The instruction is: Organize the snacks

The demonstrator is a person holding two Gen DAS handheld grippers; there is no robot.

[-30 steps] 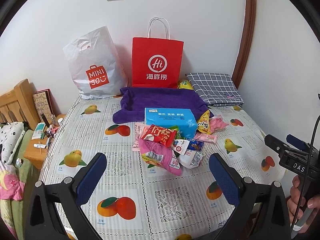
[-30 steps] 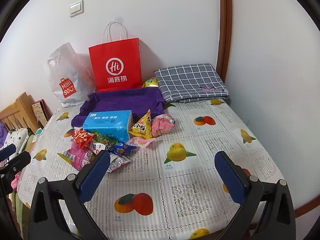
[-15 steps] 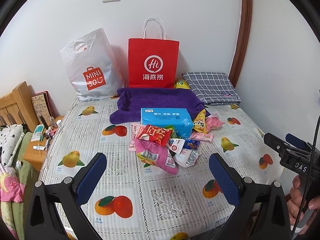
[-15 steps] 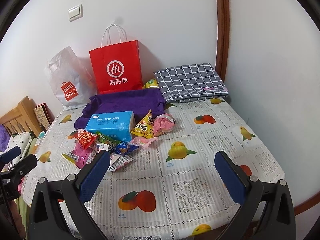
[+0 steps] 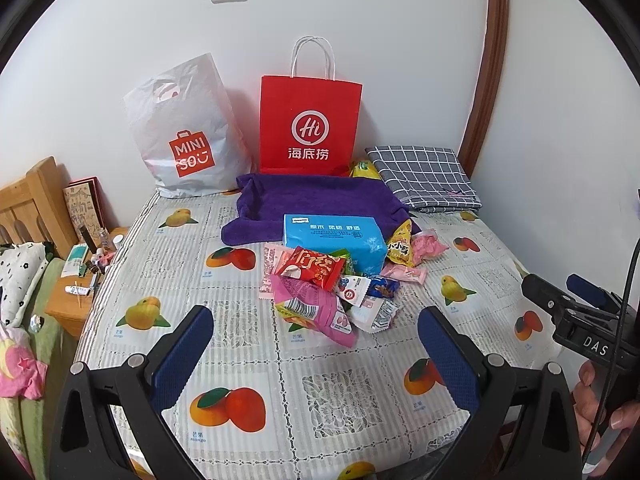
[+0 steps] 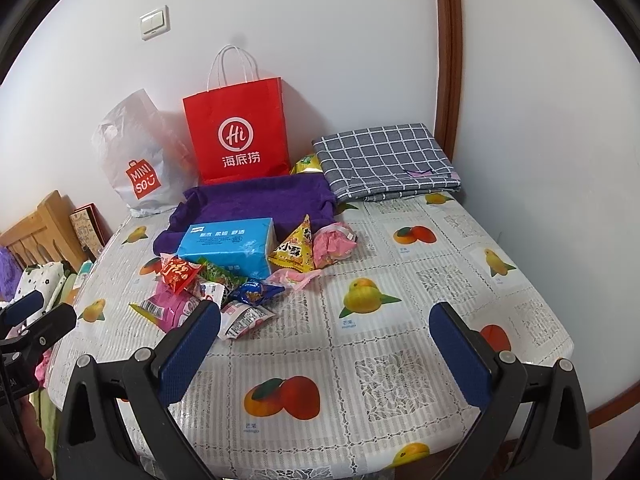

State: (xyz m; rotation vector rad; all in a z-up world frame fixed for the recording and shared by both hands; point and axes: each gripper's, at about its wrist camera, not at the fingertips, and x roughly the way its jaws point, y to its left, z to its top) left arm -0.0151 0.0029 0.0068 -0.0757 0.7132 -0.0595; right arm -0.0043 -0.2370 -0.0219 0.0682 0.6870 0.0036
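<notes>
- The left gripper (image 5: 316, 332) and right gripper (image 6: 324, 328) both hover over the near table edge, jaws spread wide, holding nothing.
- The heap of small crinkly foil snack packets (image 5: 328, 284) lies mid-table, touching the near side of the blue plastic-wrapped tissue pack (image 5: 334, 240).
- Packets look light, soft and slippery; best pinched at a flat sealed edge.
- The pink plastic packet (image 5: 320, 312) lies nearest, an easy first pick.

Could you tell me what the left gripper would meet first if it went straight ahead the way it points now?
Probably the pink snack packet at the near edge of the snack pile. The left gripper, jaws open, points across bare tablecloth toward it; depth is hard to judge through the fisheye.
</notes>
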